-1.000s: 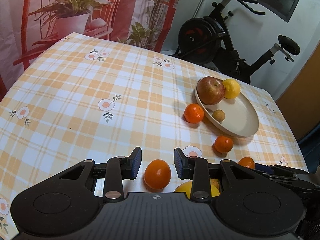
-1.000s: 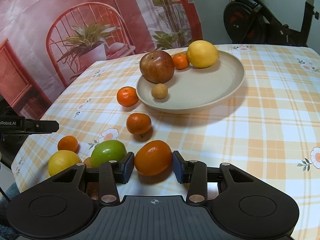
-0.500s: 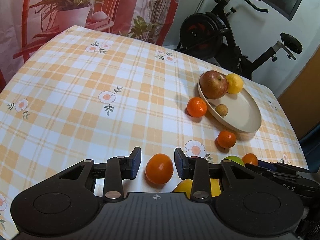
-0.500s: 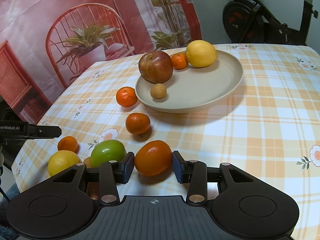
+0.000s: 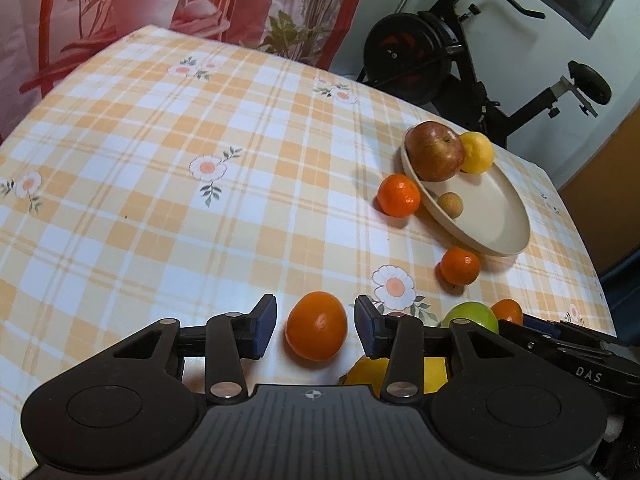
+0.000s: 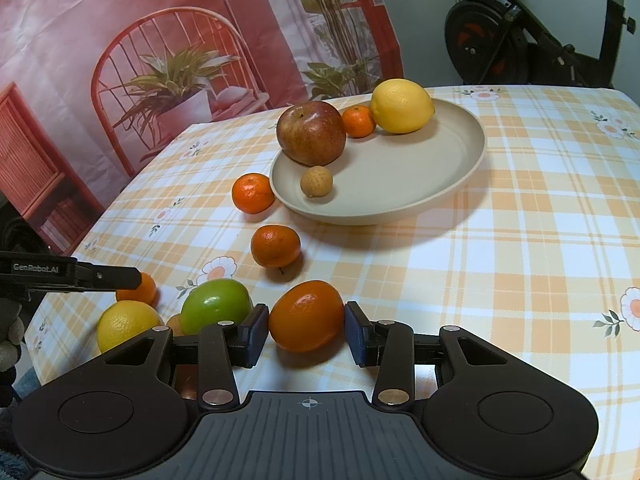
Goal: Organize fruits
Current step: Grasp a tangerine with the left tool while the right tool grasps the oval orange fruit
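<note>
— Jaws on the left gripper (image 5: 315,322)?
— Spread around one orange (image 5: 316,325) on the bench (image 5: 160,184), gaps both sides.
— Right gripper (image 6: 306,328)?
— Spread too, another orange (image 6: 306,315) between. Plate (image 6: 432,188) held apple (image 6: 311,132) and lemon (image 6: 401,106).

The table (image 6: 520,240) wears an orange-and-white plaid cloth printed with small flowers. A beige plate (image 6: 440,184) sits on it. Loose on the cloth lie a mandarin (image 6: 253,193) just beside the plate's rim, another mandarin (image 6: 275,246) nearer, a large orange (image 6: 306,315), a green apple (image 6: 216,306), a lemon (image 6: 126,324) and a small orange (image 6: 140,286) near the edge.
</note>
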Demonstrator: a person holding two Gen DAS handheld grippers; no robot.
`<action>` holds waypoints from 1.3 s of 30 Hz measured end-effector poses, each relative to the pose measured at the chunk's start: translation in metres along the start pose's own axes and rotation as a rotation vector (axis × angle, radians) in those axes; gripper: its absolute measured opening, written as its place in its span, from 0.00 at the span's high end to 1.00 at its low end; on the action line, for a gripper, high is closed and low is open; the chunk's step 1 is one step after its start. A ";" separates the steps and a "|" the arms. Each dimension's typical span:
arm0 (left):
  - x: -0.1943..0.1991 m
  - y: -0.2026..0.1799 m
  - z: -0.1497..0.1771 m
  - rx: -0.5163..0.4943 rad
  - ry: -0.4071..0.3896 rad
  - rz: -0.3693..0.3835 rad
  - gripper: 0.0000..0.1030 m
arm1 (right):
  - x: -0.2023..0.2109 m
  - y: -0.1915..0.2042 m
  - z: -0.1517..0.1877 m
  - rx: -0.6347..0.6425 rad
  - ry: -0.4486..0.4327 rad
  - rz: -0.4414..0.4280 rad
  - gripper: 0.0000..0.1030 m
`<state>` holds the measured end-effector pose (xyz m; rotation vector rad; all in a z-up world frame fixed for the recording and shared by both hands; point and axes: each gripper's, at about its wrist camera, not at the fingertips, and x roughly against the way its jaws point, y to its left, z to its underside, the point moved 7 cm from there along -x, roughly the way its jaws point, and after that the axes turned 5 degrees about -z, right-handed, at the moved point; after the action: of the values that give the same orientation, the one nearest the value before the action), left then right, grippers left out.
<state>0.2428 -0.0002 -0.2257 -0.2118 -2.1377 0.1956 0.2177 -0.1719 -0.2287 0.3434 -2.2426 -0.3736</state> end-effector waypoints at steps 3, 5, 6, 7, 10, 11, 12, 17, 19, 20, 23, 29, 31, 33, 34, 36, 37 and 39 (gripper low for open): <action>-0.003 0.001 0.001 0.004 0.001 0.000 0.57 | 0.000 0.000 0.000 -0.001 0.000 -0.001 0.63; -0.004 0.001 0.001 0.006 -0.002 0.006 0.59 | 0.000 0.000 0.000 0.000 0.000 0.000 0.63; -0.004 0.001 0.001 0.005 -0.003 0.010 0.61 | 0.000 0.000 0.000 0.001 0.001 0.001 0.63; -0.004 0.000 0.001 0.003 -0.004 0.016 0.63 | 0.000 -0.001 0.000 0.001 0.001 0.001 0.63; -0.003 -0.002 0.001 -0.004 -0.007 0.020 0.65 | 0.000 -0.001 0.000 0.000 0.000 0.002 0.63; -0.003 -0.002 0.001 -0.005 -0.007 0.019 0.65 | 0.000 0.000 0.000 0.000 -0.001 0.002 0.63; -0.004 -0.003 0.001 -0.004 -0.008 0.019 0.65 | 0.001 0.000 0.000 0.000 -0.001 0.002 0.63; -0.007 -0.004 0.003 -0.007 0.010 0.024 0.61 | 0.002 0.001 -0.001 0.001 -0.006 0.000 0.63; -0.009 -0.007 0.005 -0.020 0.014 0.025 0.61 | 0.003 0.000 -0.001 0.001 -0.009 0.002 0.63; -0.010 -0.008 0.005 -0.027 0.015 0.026 0.63 | 0.003 0.001 -0.001 0.000 -0.010 0.002 0.63; -0.009 -0.009 0.006 -0.041 0.007 0.024 0.64 | 0.005 0.000 -0.002 -0.001 -0.013 0.004 0.63; 0.005 0.001 -0.004 0.000 -0.050 0.025 0.64 | 0.011 0.001 -0.008 0.008 -0.037 0.004 0.63; 0.013 0.002 -0.012 0.006 -0.081 0.027 0.64 | 0.014 0.000 -0.012 0.011 -0.048 0.006 0.63; 0.020 0.002 -0.021 0.005 -0.110 0.030 0.64 | 0.018 -0.001 -0.019 0.017 -0.064 0.009 0.63; 0.024 0.002 -0.025 0.004 -0.125 0.031 0.64 | 0.020 -0.001 -0.023 0.018 -0.071 0.009 0.63; 0.031 -0.001 -0.035 -0.009 -0.157 0.037 0.64 | 0.024 -0.002 -0.031 0.025 -0.089 0.012 0.63; 0.034 -0.003 -0.040 -0.021 -0.173 0.036 0.64 | 0.026 -0.002 -0.036 0.030 -0.099 0.014 0.63; 0.041 -0.006 -0.051 -0.042 -0.203 0.032 0.64 | 0.032 -0.003 -0.047 0.037 -0.120 0.014 0.63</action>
<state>0.2632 0.0059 -0.1631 -0.2599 -2.3429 0.1974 0.2339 -0.1932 -0.1790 0.3322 -2.3703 -0.3538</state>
